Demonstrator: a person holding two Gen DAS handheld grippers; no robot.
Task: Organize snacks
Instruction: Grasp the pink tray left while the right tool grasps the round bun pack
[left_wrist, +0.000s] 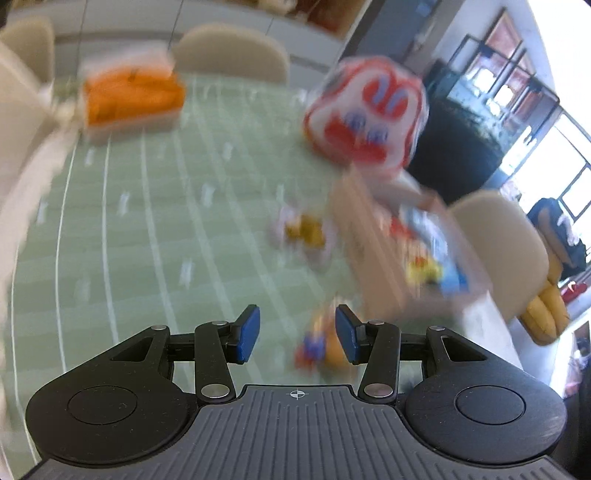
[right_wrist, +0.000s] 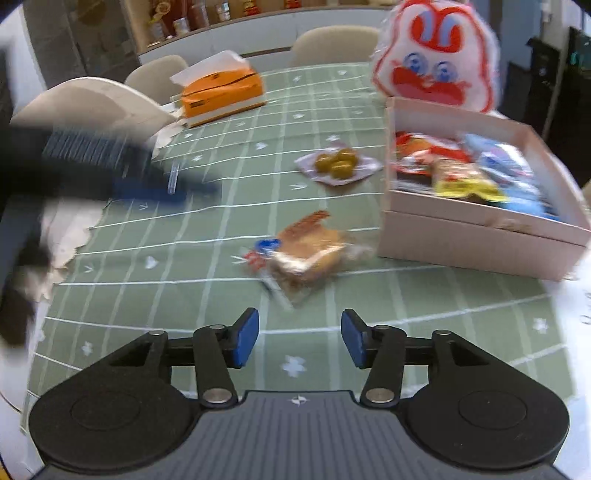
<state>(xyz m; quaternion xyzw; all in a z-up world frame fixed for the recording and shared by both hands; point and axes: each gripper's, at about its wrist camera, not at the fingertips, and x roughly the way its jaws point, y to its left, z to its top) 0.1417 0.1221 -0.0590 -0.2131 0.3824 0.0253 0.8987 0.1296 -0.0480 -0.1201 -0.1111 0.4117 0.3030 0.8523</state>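
Both grippers, left (left_wrist: 297, 334) and right (right_wrist: 299, 338), spread wide, holding nothing. Clear-wrapped sandwich bread packet (right_wrist: 304, 254) on green checked tablecloth (right_wrist: 184, 258), beside pink cardboard snack box (right_wrist: 480, 236).

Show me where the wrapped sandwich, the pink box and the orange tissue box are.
sandwich (right_wrist: 308, 254), right wrist view, on the bread's top face.
pink box (right_wrist: 476, 240), right wrist view, on its near side wall.
tissue box (right_wrist: 221, 90), right wrist view, on its orange top.
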